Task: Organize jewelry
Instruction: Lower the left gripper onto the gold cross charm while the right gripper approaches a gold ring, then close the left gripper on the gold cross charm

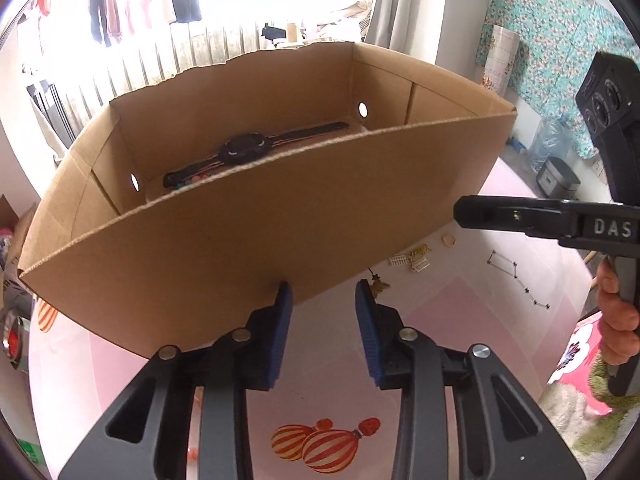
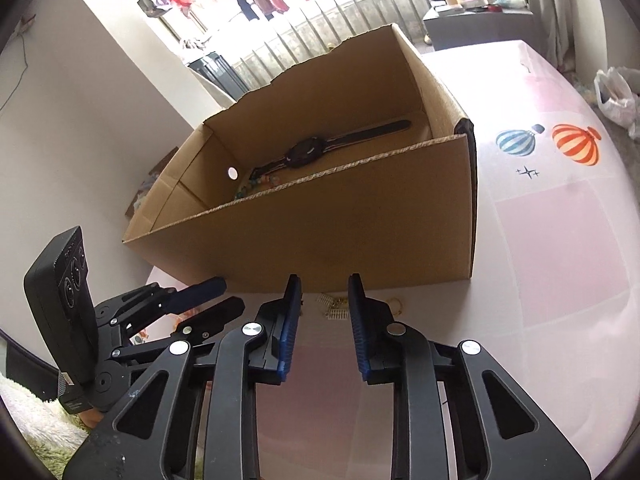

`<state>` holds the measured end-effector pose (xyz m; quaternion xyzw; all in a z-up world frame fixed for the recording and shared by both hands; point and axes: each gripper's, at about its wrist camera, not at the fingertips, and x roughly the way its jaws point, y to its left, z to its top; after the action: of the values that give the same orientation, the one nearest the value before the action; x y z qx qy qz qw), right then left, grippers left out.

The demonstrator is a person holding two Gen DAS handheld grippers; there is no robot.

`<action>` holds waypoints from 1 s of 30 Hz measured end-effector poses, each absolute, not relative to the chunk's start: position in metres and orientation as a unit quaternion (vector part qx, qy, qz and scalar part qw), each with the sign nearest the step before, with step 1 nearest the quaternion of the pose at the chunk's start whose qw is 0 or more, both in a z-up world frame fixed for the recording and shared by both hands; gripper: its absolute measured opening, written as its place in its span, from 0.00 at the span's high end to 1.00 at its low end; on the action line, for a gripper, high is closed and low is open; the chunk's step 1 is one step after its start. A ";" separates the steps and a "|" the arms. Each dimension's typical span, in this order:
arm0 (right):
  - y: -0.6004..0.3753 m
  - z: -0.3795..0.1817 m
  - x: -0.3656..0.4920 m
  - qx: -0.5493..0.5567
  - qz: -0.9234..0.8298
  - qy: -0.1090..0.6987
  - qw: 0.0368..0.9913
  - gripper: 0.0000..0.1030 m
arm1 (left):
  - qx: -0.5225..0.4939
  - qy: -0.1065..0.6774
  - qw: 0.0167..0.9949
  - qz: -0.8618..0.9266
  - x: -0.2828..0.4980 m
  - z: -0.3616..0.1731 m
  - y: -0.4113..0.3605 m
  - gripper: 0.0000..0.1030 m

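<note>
- We hold the left gripper [image 1: 322, 294] just before the near wall of the cardboard box [image 1: 224, 248]; its blue pads [image 1: 282, 332] stand apart with a clear gap and nothing between them.
- We hold the right gripper [image 2: 324, 292] near the same box [image 2: 320, 236]; its pads [image 2: 292, 320] are also parted and empty.
- The box stands open-topped on the pink table [image 1: 460, 320], which bears hot-air balloon prints [image 2: 576, 144].
- A black wristwatch [image 1: 244, 148] lies flat on the box floor, strap stretched out; coloured beads [image 2: 260, 182] lie beside it.
- Small gold and white jewelry pieces [image 1: 416, 262] lie on the table just outside the box, near the right gripper's tips.
- A fine dark chain [image 1: 516, 280] lies further off, apart from the box.
</note>
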<state>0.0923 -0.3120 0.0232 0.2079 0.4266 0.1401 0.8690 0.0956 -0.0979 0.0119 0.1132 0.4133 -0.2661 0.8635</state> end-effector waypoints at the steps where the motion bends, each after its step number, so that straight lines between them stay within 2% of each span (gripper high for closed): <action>1: -0.313 0.024 0.093 0.212 0.140 0.425 0.869 0.79 | 0.110 0.416 0.862 -0.268 0.099 0.011 -0.098 0.70; 8: -0.315 0.023 0.103 0.230 0.139 0.419 0.868 0.79 | 0.108 0.416 0.864 -0.263 0.115 0.013 -0.101 0.72; 17: -0.316 0.012 0.079 0.228 0.120 0.427 0.867 0.77 | 0.076 0.443 0.833 -0.323 0.107 0.004 -0.109 0.72; 24: -0.321 0.005 0.056 0.228 0.100 0.431 0.867 0.77 | 0.091 0.455 0.823 -0.329 0.102 -0.003 -0.126 0.72; 30: -0.329 0.003 0.045 0.236 0.094 0.426 0.869 0.77 | 0.115 0.469 0.820 -0.308 0.103 -0.008 -0.138 0.83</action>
<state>0.0454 -0.3292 0.0033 0.2356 0.4258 0.0944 0.8685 0.1030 -0.1376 -0.0082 0.1147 0.4685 -0.3078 0.8201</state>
